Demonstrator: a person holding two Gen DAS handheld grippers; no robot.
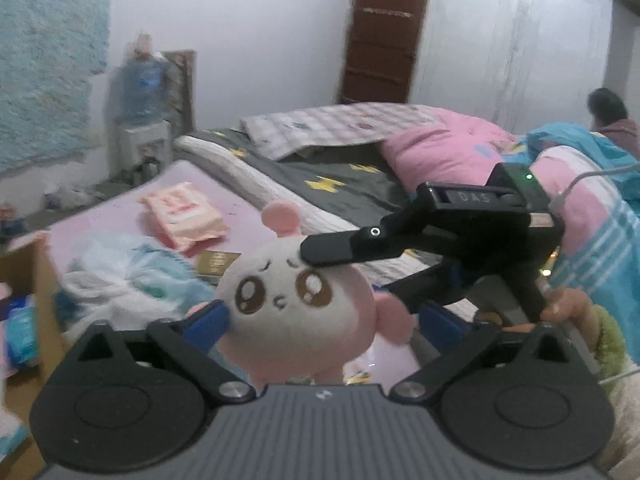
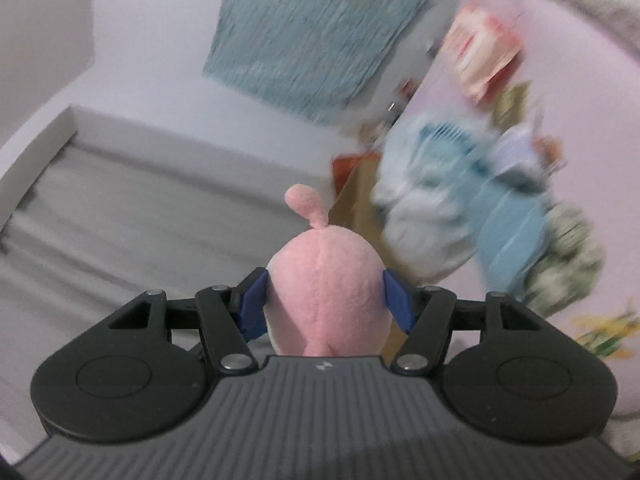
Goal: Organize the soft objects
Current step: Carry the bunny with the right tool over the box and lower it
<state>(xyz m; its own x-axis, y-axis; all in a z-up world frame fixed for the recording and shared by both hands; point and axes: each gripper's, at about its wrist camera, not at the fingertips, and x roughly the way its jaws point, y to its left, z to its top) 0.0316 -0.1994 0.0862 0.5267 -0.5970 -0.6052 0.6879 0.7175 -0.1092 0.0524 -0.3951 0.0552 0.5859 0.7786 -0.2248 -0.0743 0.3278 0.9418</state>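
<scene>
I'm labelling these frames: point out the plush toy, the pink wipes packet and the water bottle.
plush toy point(image 1: 280, 304): left wrist view, on its face.
pink wipes packet point(image 1: 184, 216): left wrist view, packet's middle.
water bottle point(image 1: 140, 84): left wrist view, blue body.

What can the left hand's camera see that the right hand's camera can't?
Only the left wrist view shows the plush toy's face with its big brown eyes, the right gripper reaching in from the side, the brown door, the water dispenser and the pink quilt on the bed.

Only the right wrist view shows the toy's plain pink back, with the right gripper's blue pads squeezing both sides.

Both show the same toy, the pink packet and the teal wall hanging.
</scene>
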